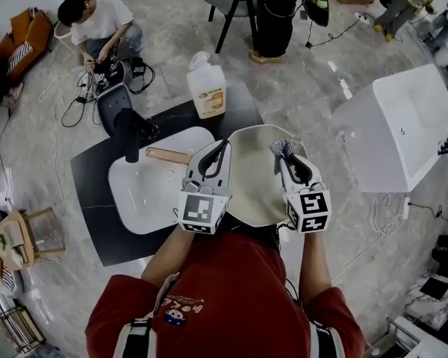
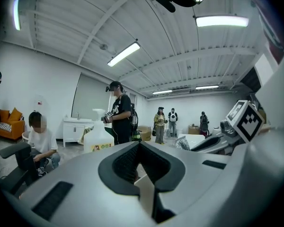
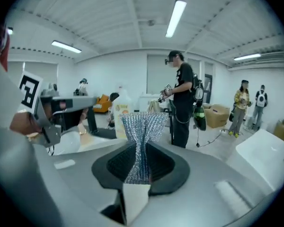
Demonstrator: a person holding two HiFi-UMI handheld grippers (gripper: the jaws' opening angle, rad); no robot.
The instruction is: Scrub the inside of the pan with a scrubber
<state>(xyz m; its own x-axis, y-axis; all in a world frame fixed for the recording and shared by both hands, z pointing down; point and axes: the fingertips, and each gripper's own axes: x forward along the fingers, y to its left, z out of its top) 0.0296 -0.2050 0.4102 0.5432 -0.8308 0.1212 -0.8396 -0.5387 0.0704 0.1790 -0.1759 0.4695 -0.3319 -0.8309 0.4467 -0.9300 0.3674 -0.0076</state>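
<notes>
Above the sink (image 1: 134, 196), right tool (image 3: 142, 161) clamps the scrubber (image 3: 142, 126); left tool (image 2: 140, 148) closed at the pan (image 1: 257, 181), grip unclear.

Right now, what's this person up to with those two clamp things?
A person holds a gripper in each hand above a white sink. The right gripper is shut on a silvery mesh scrubber, held in the air. The left gripper has its jaws together, empty. The pan shows between them; scrubbing doesn't seem under way.
</notes>
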